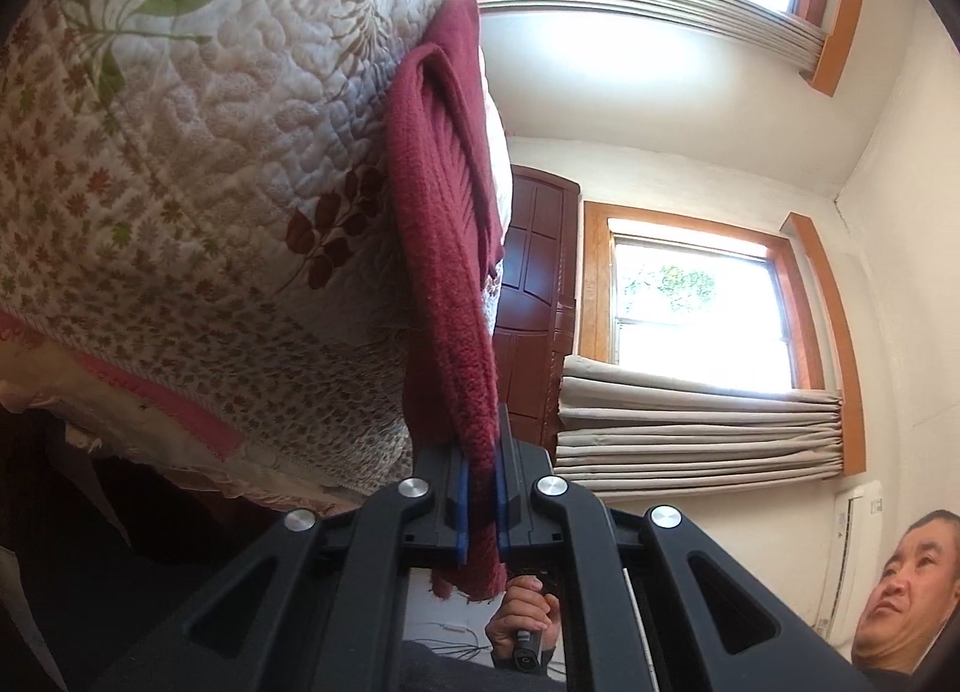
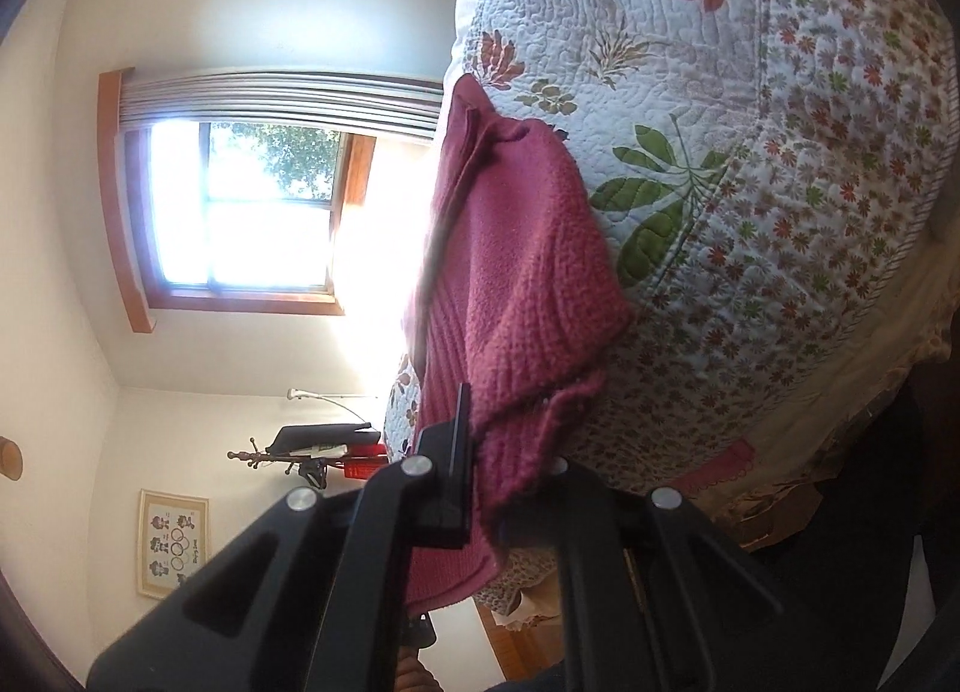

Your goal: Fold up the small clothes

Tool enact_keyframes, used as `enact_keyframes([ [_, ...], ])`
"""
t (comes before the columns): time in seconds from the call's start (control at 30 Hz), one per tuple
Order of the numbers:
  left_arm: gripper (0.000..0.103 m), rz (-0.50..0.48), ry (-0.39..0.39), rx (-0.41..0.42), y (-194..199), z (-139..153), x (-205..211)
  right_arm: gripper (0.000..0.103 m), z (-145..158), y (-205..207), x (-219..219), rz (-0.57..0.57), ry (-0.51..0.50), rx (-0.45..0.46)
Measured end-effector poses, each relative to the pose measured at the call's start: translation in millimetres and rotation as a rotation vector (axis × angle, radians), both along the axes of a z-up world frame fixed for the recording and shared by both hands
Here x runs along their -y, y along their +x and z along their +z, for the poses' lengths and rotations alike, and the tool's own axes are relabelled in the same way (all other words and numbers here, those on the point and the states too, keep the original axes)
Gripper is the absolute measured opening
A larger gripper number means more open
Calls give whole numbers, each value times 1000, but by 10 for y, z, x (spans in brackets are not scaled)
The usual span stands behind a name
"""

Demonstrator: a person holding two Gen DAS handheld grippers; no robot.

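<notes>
Both tools, left [image 1: 480,503] and right [image 2: 483,488], clamped the maroon fleece garment [image 1: 447,248] above the floral quilted bed [image 1: 198,164]; uneven pulling could skew the fold.

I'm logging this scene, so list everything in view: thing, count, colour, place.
Fuzzy fleece garment: one, dark red, lying on the quilt, its near edge clamped in both sets of jaws.
Quilted floral bedspread: one, white with green and rust leaves, covering the bed.
Wood-framed windows: two in the left view, orange-brown trim, on the walls.
Pleated curtain: one, beige, beside the nearer window.
Panelled door: one, dark brown, behind the bed.
Framed picture: one, pale frame, on the wall.
Coat stand: one, dark wood, by the bed.
Left gripper: black, blue pads.
Right gripper: black.
</notes>
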State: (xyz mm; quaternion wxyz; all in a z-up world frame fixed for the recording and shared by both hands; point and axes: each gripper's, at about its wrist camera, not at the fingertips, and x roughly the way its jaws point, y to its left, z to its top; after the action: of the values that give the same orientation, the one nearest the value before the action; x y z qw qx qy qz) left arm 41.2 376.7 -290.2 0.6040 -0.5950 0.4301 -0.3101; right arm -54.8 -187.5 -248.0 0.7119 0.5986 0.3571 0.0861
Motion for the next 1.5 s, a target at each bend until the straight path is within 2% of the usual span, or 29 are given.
enact_keyframes([
  [0.17, 6, 48, -62, 31, 107, 158, 30, 4, 192, 155, 50, 12, -22, 21],
  [0.3, 6, 90, -83, 53, 236, 273, 33, 5, 336, 323, 97, 22, -40, 39],
  [0.87, 6, 240, -66, 128, 861, 690, 209, 5, 804, 1445, 272, 178, -87, 103],
  [1.13, 6, 335, -14, 136, 1151, 821, 398, 5, 860, 2166, 397, 311, -85, 108],
  [1.3, 6, 362, 37, 134, 1362, 853, 485, 5, 792, 2603, 424, 381, -83, 85],
  [1.5, 6, 367, 43, 99, 1824, 679, 420, 5, 604, 3051, 372, 406, -112, 26],
])
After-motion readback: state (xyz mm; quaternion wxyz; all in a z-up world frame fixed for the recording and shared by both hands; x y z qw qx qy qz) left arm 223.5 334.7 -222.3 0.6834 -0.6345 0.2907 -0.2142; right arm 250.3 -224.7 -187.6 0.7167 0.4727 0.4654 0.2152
